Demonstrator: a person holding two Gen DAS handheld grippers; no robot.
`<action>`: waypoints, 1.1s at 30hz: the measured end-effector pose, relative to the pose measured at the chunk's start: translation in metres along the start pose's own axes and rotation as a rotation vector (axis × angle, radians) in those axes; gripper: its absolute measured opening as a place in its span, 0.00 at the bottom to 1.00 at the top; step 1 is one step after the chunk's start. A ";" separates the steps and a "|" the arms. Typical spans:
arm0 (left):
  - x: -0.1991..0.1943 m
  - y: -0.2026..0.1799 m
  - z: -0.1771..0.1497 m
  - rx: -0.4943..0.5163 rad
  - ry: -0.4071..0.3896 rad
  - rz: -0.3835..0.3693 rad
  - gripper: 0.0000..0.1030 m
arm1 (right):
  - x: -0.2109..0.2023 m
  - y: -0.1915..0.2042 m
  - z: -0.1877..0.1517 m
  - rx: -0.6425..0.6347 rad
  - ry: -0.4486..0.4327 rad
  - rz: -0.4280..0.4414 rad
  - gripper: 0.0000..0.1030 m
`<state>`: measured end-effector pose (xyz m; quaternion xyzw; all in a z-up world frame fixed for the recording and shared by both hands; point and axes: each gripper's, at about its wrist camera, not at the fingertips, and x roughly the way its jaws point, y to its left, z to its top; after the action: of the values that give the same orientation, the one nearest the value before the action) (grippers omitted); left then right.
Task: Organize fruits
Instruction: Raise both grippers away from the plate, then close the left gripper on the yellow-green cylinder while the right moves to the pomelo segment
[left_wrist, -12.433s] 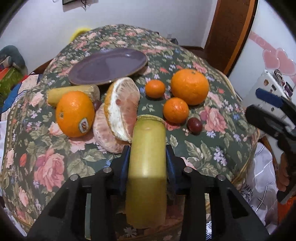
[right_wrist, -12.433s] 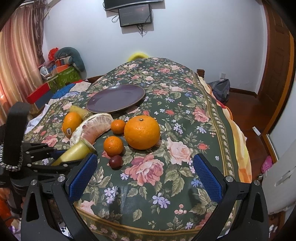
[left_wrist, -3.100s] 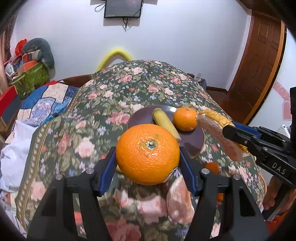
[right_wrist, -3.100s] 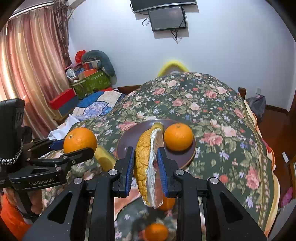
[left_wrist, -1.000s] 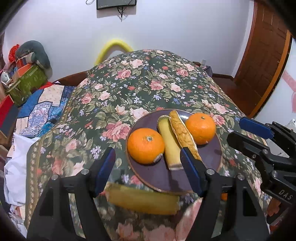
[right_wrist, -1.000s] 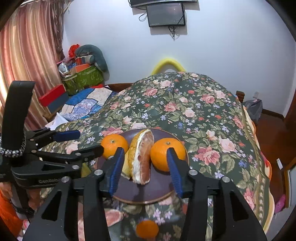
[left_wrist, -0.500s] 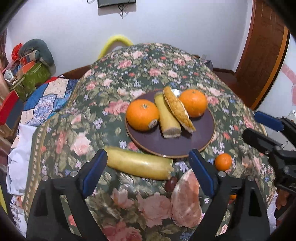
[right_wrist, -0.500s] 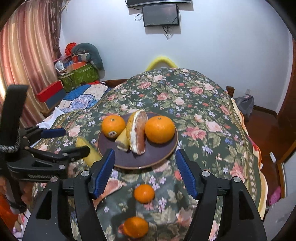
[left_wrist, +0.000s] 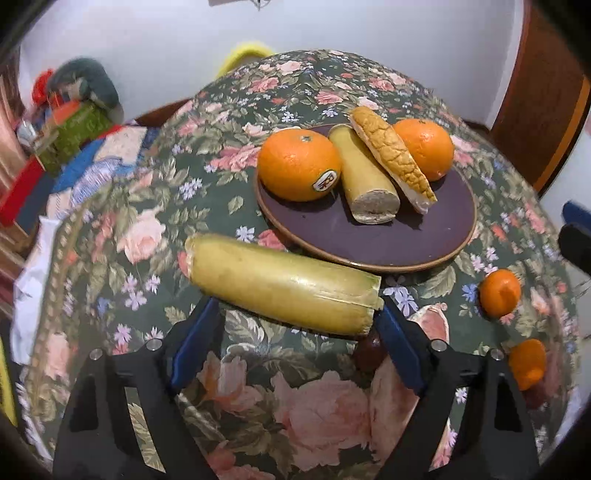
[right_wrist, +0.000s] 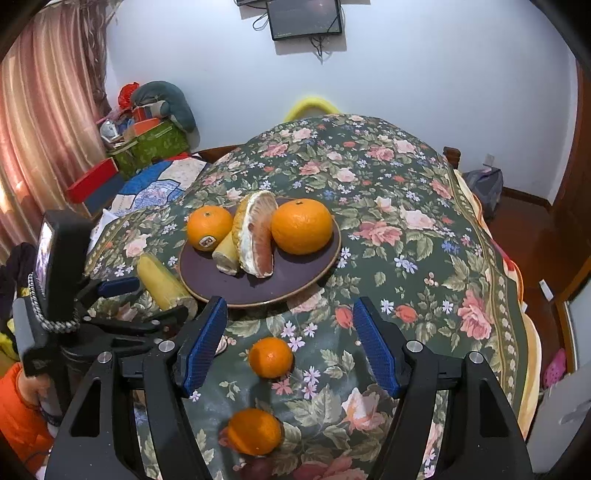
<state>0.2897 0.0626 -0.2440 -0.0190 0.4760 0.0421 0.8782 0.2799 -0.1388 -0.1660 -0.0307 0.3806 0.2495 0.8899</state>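
A dark plate (right_wrist: 325, 258) on the floral tablecloth (right_wrist: 406, 229) already holds two oranges, a cane piece and a pomelo wedge (right_wrist: 256, 236), while both empty grippers, left gripper (left_wrist: 295, 339) and right gripper (right_wrist: 290, 347), gape over a long cane stick (left_wrist: 284, 284) and two mandarins not yet plated.

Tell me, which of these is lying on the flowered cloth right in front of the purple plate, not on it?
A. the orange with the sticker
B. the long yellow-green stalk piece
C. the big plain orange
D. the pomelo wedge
B: the long yellow-green stalk piece lies on the cloth beside the purple plate, while the stickered orange, pomelo wedge and plain orange all sit on it.
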 end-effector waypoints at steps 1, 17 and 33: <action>-0.002 0.005 -0.001 -0.011 0.000 -0.006 0.81 | 0.000 0.000 -0.001 0.002 0.001 0.002 0.65; -0.035 0.044 -0.023 -0.077 -0.007 -0.007 0.67 | 0.001 0.007 -0.008 0.001 0.017 0.025 0.65; 0.006 0.019 0.017 -0.145 0.020 -0.047 0.69 | 0.004 0.006 -0.012 -0.009 0.021 0.026 0.65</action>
<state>0.3059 0.0829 -0.2395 -0.0942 0.4801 0.0555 0.8704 0.2716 -0.1347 -0.1759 -0.0325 0.3889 0.2623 0.8825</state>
